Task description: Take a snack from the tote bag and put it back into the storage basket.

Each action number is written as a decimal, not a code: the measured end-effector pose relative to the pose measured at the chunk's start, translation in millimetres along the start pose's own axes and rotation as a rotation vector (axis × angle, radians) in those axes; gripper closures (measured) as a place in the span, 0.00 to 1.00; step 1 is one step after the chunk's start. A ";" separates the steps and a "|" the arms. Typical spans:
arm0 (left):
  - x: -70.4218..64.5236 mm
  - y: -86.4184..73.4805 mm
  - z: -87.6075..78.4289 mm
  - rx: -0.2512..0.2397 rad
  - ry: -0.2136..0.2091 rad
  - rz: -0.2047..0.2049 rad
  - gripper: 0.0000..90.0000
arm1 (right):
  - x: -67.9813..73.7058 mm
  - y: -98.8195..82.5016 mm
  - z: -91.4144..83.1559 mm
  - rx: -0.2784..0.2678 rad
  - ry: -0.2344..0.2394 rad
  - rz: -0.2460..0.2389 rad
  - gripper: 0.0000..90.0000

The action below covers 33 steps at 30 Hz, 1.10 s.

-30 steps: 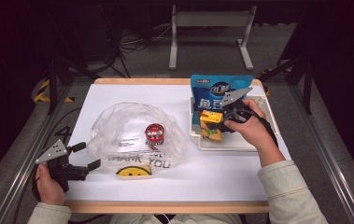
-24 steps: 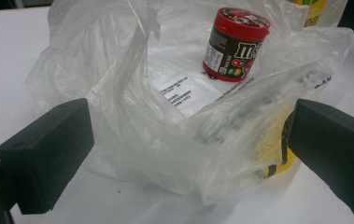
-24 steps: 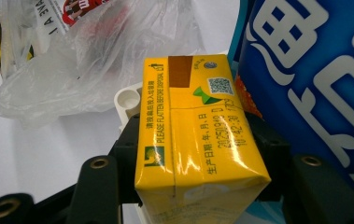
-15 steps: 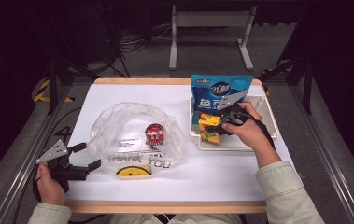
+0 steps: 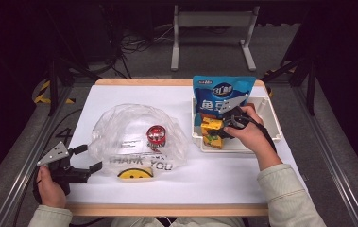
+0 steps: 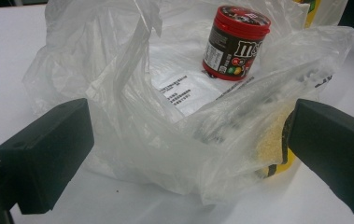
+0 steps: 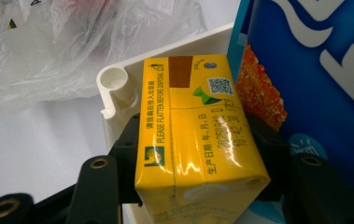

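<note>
A yellow drink carton [image 7: 193,130] sits between the jaws of my right gripper [image 7: 195,140], which is shut on its two sides. In the high view my right gripper [image 5: 219,128] holds this carton [image 5: 211,126] at the left end of the white bin [image 5: 273,123]. My left gripper [image 5: 89,158] rests open at the near left edge of a clear plastic bag [image 5: 134,132]. In the left gripper view its jaws [image 6: 188,144] stand wide on either side of the bag's crumpled mouth [image 6: 165,140] without pressing it. A red-lidded candy jar [image 6: 235,44] stands upright inside the bag.
A blue snack pouch [image 5: 221,92] stands in the bin's far end, close beside the carton [image 7: 315,70]. Another yellow and green pack [image 5: 213,141] lies in the bin's near left corner. The bin's corner post [image 7: 116,84] is just left of the carton. White table surface [image 5: 224,175] spreads in front.
My right hand has shifted very slightly nearer with the carton still gripped. The left gripper and the bag have stayed put.
</note>
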<state>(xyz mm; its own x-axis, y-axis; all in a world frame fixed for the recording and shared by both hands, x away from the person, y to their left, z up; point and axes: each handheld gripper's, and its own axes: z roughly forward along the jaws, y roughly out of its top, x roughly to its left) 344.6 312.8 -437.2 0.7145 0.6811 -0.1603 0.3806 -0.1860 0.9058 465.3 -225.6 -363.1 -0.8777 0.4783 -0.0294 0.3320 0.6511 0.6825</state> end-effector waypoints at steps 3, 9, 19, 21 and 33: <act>-0.2 0.0 0.0 -0.001 -0.001 -0.003 0.01 | -0.4 -1.2 -0.2 -0.003 0.005 0.007 0.54; -0.5 0.0 -0.5 -0.004 0.000 -0.005 0.01 | -2.0 -5.0 -2.2 -0.007 0.011 0.012 0.54; -0.5 0.1 -0.4 -0.001 0.000 -0.002 0.01 | -2.8 -11.0 -5.2 -0.008 0.007 0.003 0.53; -0.5 0.0 -0.4 -0.002 0.001 -0.003 0.01 | -2.8 -12.7 -5.9 -0.002 0.005 0.009 0.52; -0.5 0.5 0.6 -0.002 0.000 0.004 0.01 | -1.7 -18.8 -8.0 -0.012 -0.015 0.024 0.46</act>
<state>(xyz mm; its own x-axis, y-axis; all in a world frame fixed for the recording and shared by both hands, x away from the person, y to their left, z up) 344.8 311.9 -436.8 0.7159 0.6804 -0.1567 0.3765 -0.1872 0.9073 457.8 -243.3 -370.1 -0.8643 0.5024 -0.0233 0.3486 0.6319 0.6922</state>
